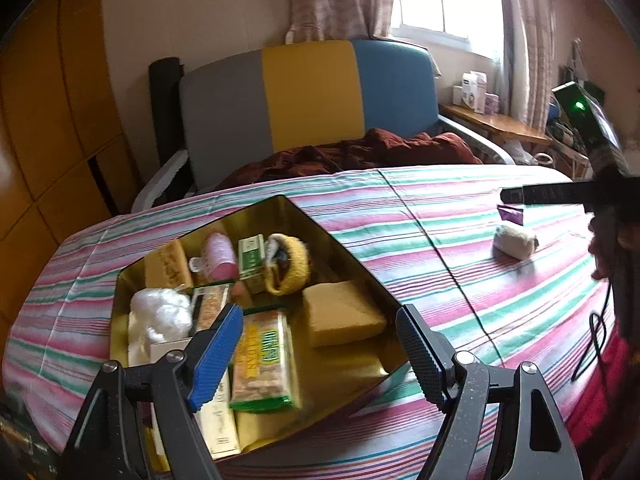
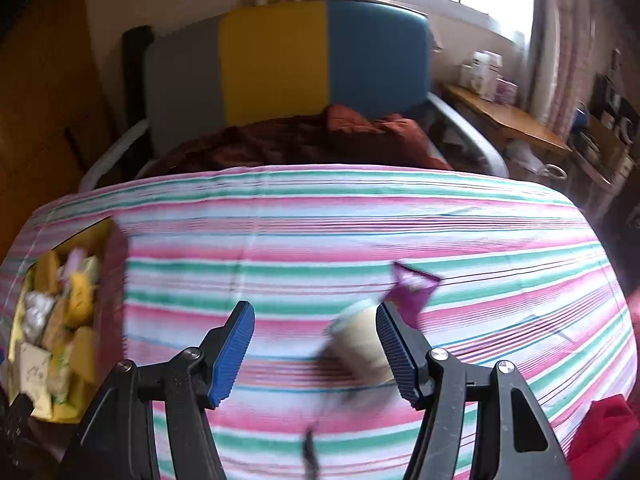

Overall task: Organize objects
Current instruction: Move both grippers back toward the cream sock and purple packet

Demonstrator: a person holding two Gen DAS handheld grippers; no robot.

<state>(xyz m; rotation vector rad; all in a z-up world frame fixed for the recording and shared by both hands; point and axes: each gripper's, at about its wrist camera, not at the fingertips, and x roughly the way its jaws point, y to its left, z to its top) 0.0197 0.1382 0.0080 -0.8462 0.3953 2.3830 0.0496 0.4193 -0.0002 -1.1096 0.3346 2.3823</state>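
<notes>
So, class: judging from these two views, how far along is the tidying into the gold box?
Done: the gold box already holds many items. In hand: nothing; the right gripper is open, near the cream roll. Left: the roll and the purple packet lie on the striped cloth.
</notes>
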